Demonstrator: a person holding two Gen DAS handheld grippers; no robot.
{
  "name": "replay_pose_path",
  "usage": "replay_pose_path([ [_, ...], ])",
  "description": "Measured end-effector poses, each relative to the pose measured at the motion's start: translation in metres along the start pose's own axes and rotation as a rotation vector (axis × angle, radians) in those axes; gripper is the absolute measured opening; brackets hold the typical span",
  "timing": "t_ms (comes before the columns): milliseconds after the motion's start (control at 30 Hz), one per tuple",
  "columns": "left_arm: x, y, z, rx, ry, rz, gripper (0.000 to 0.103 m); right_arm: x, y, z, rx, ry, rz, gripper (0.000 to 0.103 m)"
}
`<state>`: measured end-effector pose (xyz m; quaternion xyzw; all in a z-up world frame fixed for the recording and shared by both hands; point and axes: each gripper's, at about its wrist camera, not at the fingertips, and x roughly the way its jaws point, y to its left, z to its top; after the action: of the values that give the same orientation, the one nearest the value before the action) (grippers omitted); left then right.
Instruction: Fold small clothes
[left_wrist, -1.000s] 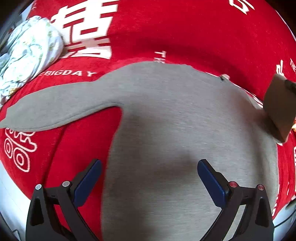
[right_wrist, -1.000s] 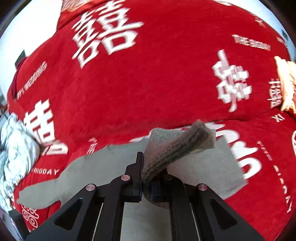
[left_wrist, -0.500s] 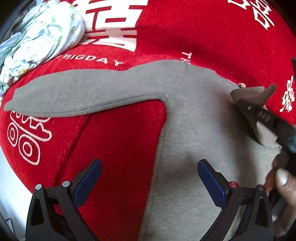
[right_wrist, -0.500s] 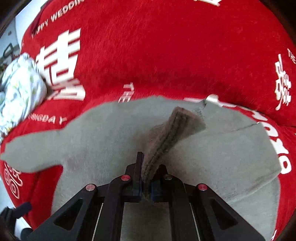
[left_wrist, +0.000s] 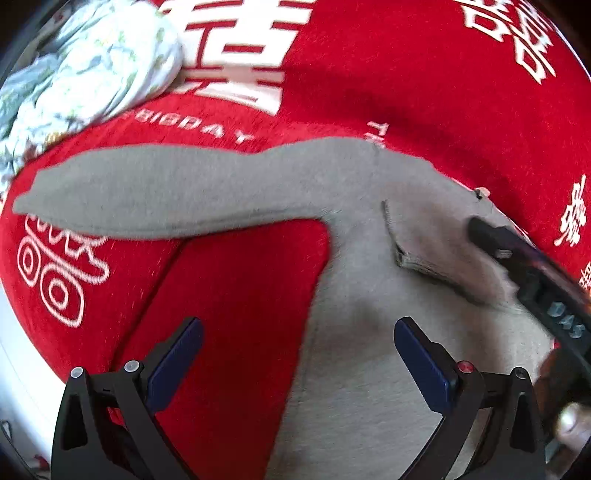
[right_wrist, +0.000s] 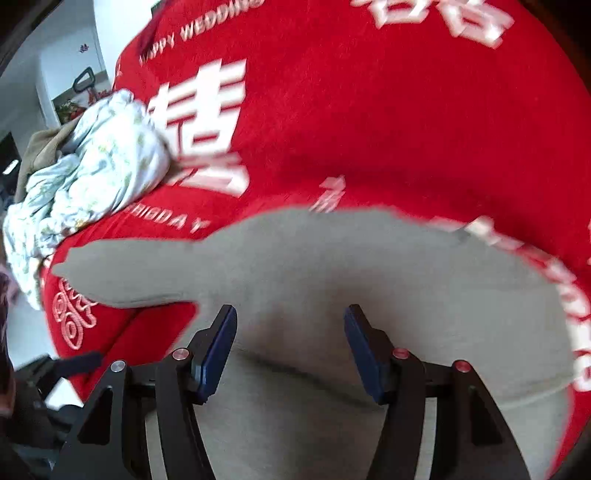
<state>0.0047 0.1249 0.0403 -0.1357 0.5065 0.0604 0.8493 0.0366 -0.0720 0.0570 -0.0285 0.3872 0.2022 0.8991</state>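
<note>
A gray long-sleeved top (left_wrist: 369, 369) is lying flat on a red blanket (left_wrist: 406, 74) with big white letters on it. One sleeve (left_wrist: 155, 192) is sticking out to the side, lying flat on the red. The other sleeve (left_wrist: 436, 254) is lying folded across the body of the top, with its knitted cuff pointing in toward the middle.

The left gripper (left_wrist: 297, 354) is hanging over the side edge of the top, with its blue pads (left_wrist: 421, 358) spread wide apart and holding nothing. One finger is sitting over the red blanket and the other over the gray cloth.

The right gripper (right_wrist: 290, 347) is hanging over the body of the top, and its two fingers are also standing apart with nothing between them. From the left wrist camera, its black tip (left_wrist: 491, 236) is showing just beside the folded sleeve.

A bundle of white cloth with little green flowers (right_wrist: 85, 177) is lying on the blanket, well apart from the top, past the end of the flat sleeve.
</note>
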Motion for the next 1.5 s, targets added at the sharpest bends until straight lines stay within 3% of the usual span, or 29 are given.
replay_pose_path([
  [67, 0.001, -0.018, 0.003, 0.042, 0.003, -0.011, 0.103, -0.013, -0.034, -0.001, 0.039, -0.013, -0.099, 0.074],
  [167, 0.007, -0.049, 0.006, 0.108, 0.022, -0.027, 0.103, -0.013, -0.11, -0.013, 0.169, 0.044, -0.306, 0.075],
  [233, 0.012, -0.075, 0.007, 0.158, 0.031, -0.047, 0.103, -0.011, -0.15, -0.026, 0.256, 0.087, -0.371, 0.075],
  [367, 0.034, -0.13, 0.017, 0.245, 0.044, -0.047, 0.103, -0.005, -0.188, -0.051, 0.333, 0.135, -0.372, 0.075],
  [400, 0.043, -0.139, 0.019, 0.262, 0.055, -0.042, 0.103, -0.002, -0.186, -0.053, 0.312, 0.124, -0.372, 0.079],
  [433, 0.059, -0.149, 0.02, 0.286, 0.081, 0.01, 0.103, -0.001, -0.179, -0.053, 0.275, 0.103, -0.372, 0.081],
  [467, 0.07, -0.152, 0.021, 0.301, 0.098, 0.061, 0.103, -0.001, -0.174, -0.052, 0.25, 0.102, -0.349, 0.081],
  [533, 0.069, -0.152, 0.024, 0.3, 0.052, 0.069, 0.103, -0.004, -0.16, -0.048, 0.201, 0.061, -0.287, 0.081],
  [600, 0.063, -0.142, 0.027, 0.29, 0.049, 0.106, 0.103, -0.009, -0.151, -0.05, 0.18, 0.022, -0.288, 0.081],
  [733, 0.041, -0.085, 0.032, 0.171, -0.009, 0.143, 0.103, 0.006, -0.136, -0.054, 0.152, 0.079, -0.302, 0.083],
  [833, 0.031, -0.006, 0.035, -0.005, -0.015, 0.182, 0.103, 0.007, -0.134, -0.055, 0.148, 0.085, -0.308, 0.085],
  [933, 0.018, 0.101, 0.034, -0.286, -0.022, 0.244, 0.103, 0.008, -0.139, -0.058, 0.156, 0.077, -0.3, 0.085],
  [1067, 0.006, 0.218, 0.022, -0.633, -0.054, 0.237, 0.103, 0.009, -0.139, -0.059, 0.155, 0.074, -0.303, 0.085],
  [1133, 0.002, 0.262, 0.022, -0.736, -0.082, 0.244, 0.103, 0.01, -0.138, -0.059, 0.15, 0.074, -0.31, 0.085],
  [1267, 0.003, 0.294, 0.04, -0.765, -0.106, 0.241, 0.103, 0.01, -0.138, -0.06, 0.146, 0.074, -0.317, 0.086],
  [1433, 0.017, 0.301, 0.067, -0.694, -0.106, 0.304, 0.101, 0.01, -0.135, -0.06, 0.136, 0.071, -0.334, 0.086],
  [1467, 0.016, 0.302, 0.069, -0.677, -0.117, 0.303, 0.094, 0.01, -0.135, -0.06, 0.135, 0.07, -0.336, 0.087],
  [1500, 0.013, 0.3, 0.074, -0.649, -0.136, 0.325, 0.069, 0.01, -0.135, -0.06, 0.135, 0.07, -0.339, 0.087],
])
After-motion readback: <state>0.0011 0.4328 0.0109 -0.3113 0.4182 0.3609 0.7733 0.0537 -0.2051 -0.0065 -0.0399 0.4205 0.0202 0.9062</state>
